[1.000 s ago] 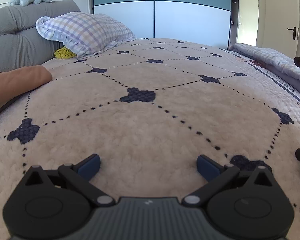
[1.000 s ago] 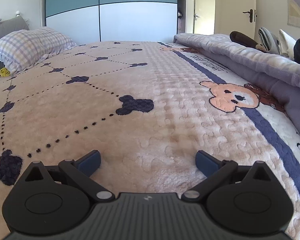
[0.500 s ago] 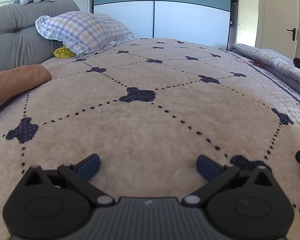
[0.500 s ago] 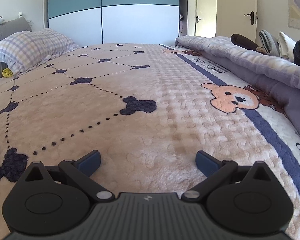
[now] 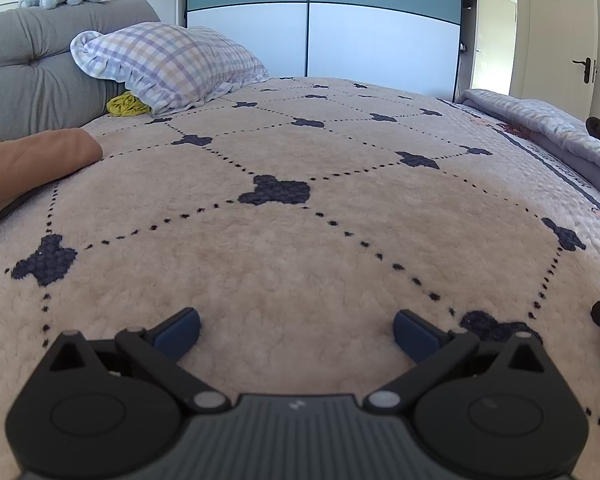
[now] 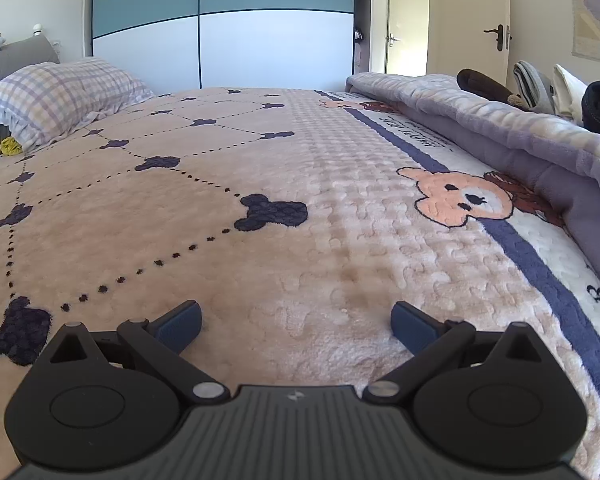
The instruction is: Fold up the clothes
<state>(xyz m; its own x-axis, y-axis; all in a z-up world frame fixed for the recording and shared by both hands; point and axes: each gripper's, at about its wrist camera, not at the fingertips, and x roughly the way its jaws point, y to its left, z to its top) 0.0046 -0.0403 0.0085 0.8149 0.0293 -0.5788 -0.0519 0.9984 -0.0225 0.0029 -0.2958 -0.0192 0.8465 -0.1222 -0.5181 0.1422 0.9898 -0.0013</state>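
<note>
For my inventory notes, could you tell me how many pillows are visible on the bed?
1: a plaid pillow at the head of the bed, leaning against the grey headboard. Others may lie out of view.

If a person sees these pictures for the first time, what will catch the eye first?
Most striking is the pink fleece blanket with dark mouse-head marks, filling both views under the open left gripper and right gripper. Next come the bear picture at the right and the checked pillow at the far left.
</note>
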